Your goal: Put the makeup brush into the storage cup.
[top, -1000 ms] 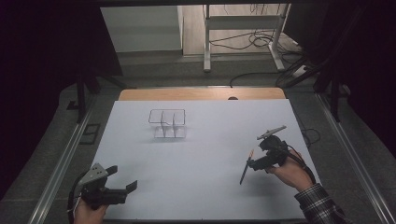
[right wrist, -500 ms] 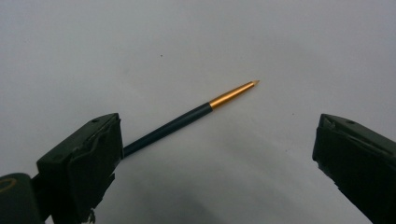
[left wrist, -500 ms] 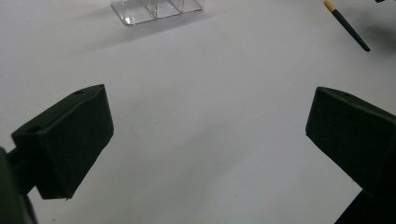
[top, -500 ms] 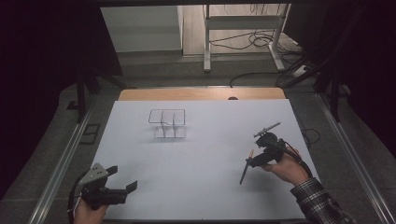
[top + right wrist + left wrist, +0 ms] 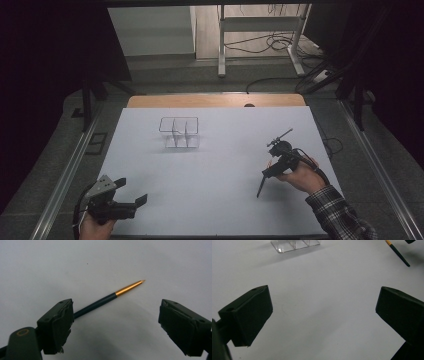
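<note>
Left tongs [image 5: 131, 191] sitting at the near-left corner of the white counter [image 5: 220, 165], jaws spread wide, gripping nothing. Right tongs [image 5: 115, 322] hovering near the right edge, jaws also wide apart, nothing clamped. A dark pencil-like stick with a gold tip [image 5: 110, 298] is lying flat on the counter, running out from behind the right tongs' left jaw; can't tell if it's touching that jaw. Clear plastic divided organizer [image 5: 179, 134] is standing toward the far-left middle, well apart from both tongs.

Black two-jaw tools: left tool [image 5: 131, 199] grey-plated, right tool [image 5: 267, 170] cabled; plaid sleeve [image 5: 337, 215].
</note>
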`<state>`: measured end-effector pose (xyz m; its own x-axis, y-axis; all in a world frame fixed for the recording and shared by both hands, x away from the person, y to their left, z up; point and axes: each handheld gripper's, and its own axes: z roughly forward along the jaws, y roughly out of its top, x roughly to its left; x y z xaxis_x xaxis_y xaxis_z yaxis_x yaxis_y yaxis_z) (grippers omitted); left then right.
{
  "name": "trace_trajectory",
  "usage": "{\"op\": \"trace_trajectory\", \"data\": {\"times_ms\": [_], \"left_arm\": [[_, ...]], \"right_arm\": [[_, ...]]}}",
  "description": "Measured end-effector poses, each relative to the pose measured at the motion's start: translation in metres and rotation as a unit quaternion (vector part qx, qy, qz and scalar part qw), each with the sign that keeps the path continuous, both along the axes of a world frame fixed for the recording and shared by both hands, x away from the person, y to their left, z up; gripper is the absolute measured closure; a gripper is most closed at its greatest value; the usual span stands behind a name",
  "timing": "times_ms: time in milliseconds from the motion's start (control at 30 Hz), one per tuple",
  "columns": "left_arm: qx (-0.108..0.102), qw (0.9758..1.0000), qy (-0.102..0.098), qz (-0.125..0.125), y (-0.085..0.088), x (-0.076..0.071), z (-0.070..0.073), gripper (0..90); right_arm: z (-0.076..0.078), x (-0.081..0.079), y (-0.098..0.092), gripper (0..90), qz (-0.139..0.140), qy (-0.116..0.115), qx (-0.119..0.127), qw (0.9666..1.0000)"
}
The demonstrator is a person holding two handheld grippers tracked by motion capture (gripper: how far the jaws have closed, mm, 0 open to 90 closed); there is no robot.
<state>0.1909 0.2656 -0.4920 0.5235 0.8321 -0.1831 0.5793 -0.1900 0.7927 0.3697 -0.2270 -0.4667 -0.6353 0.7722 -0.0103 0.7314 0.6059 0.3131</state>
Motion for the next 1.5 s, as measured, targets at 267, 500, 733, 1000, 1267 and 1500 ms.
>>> {"op": "trace_trajectory", "data": {"times_ms": [267, 500, 733, 1000, 1267, 1500], "left_arm": [[0.000, 1.0000, 0.000, -0.001, 0.000, 0.000, 0.000, 1.2], [0.000, 1.0000, 0.001, -0.001, 0.000, 0.000, 0.000, 1.2], [0.000, 1.0000, 0.002, -0.003, 0.000, 0.000, 0.000, 1.3], [0.000, 1.0000, 0.003, -0.003, 0.000, 0.000, -0.001, 1.3], [0.000, 1.0000, 0.003, -0.004, 0.000, 0.000, -0.001, 1.3], [0.000, 1.0000, 0.004, -0.005, 0.000, 0.000, -0.001, 1.3]], "right_arm": [[-0.004, 0.008, 0.005, 19.3, 0.002, 0.012, -0.011, 0.9999], [-0.006, 0.012, 0.011, 24.6, 0.004, 0.022, -0.020, 0.9996], [-0.008, 0.016, 0.016, 29.4, -0.001, 0.036, -0.022, 0.9991], [-0.012, 0.020, 0.018, 36.1, -0.011, 0.049, -0.026, 0.9984], [-0.015, 0.022, 0.020, 42.8, -0.013, 0.056, -0.029, 0.9979], [-0.017, 0.023, 0.022, 48.7, -0.016, 0.071, -0.030, 0.9968]]}}
